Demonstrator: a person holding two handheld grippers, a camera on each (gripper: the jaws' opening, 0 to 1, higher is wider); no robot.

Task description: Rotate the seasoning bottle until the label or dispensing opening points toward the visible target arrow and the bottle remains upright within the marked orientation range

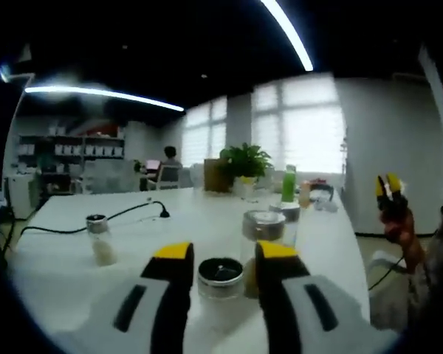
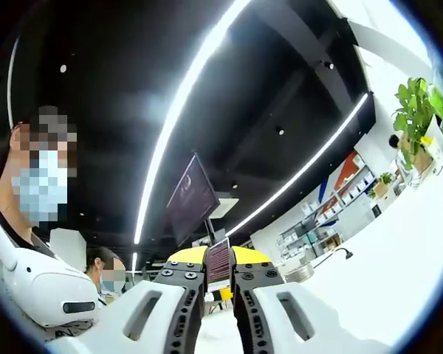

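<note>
The left gripper [image 1: 221, 254] hangs low over a white table [image 1: 74, 258], its two yellow-tipped jaws parted wide with a clear seasoning bottle [image 1: 220, 279] standing upright between them; whether the jaws touch the glass I cannot tell, for a sliver of gap seems to show on each side; the bottle's dark round cap faces upward. Just beyond it, near the right jaw, stands a taller glass jar [image 1: 264, 234] with a metal lid; to the left, well apart, a small shaker [image 1: 100, 240] with pale contents stands beside a black cable [image 1: 111, 220]. At the far end of the table sit a potted plant [image 1: 244, 164], a green bottle [image 1: 288, 184] and an orange one [image 1: 304, 193]. The right gripper [image 1: 391, 193] shows at the right edge, off the table, yellow tips up. In the right gripper view its jaws [image 2: 218, 259] stand nearly closed with only a narrow slot between, holding nothing, tilted up toward ceiling light strips [image 2: 184, 96] and a hanging monitor [image 2: 190, 198]; a masked person [image 2: 37, 243] is at the left.
</note>
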